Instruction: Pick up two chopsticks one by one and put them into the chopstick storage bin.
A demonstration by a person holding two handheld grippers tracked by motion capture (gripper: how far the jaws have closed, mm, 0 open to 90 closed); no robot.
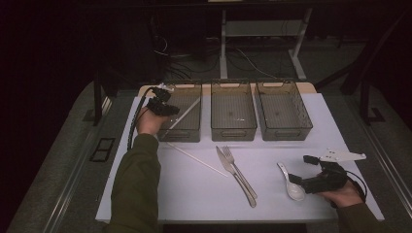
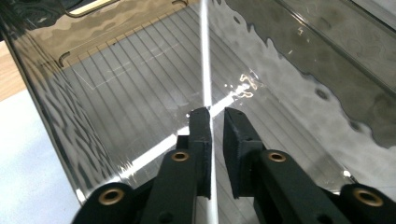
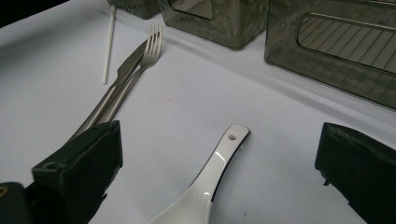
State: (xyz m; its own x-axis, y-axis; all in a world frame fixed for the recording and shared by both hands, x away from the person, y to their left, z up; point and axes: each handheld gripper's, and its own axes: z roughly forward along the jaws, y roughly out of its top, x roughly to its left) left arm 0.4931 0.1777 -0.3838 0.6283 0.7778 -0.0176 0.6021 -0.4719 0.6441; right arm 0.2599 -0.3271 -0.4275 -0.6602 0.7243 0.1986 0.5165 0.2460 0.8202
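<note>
My left gripper (image 1: pixel 174 110) reaches into the leftmost of three smoky clear bins (image 1: pixel 193 132). A thin white stick (image 2: pixel 205 56) runs up between its jaws, against the left one, with a narrow gap to the right jaw, so my left gripper (image 2: pixel 217 116) stands slightly open. In the high view that stick (image 1: pixel 190 108) slants across the bin. At the front right my right gripper (image 1: pixel 302 172) is wide open, low over a white ceramic spoon (image 1: pixel 293 186). The spoon's (image 3: pixel 205 186) handle lies between the jaws of my right gripper (image 3: pixel 219 135), touching neither.
A second white stick (image 1: pixel 197 159) lies on the white table mat in front of the left bin. A metal knife and fork (image 1: pixel 238 174) lie side by side mid-table. The middle bin (image 1: pixel 233 132) and right bin (image 1: pixel 286 133) stand behind them.
</note>
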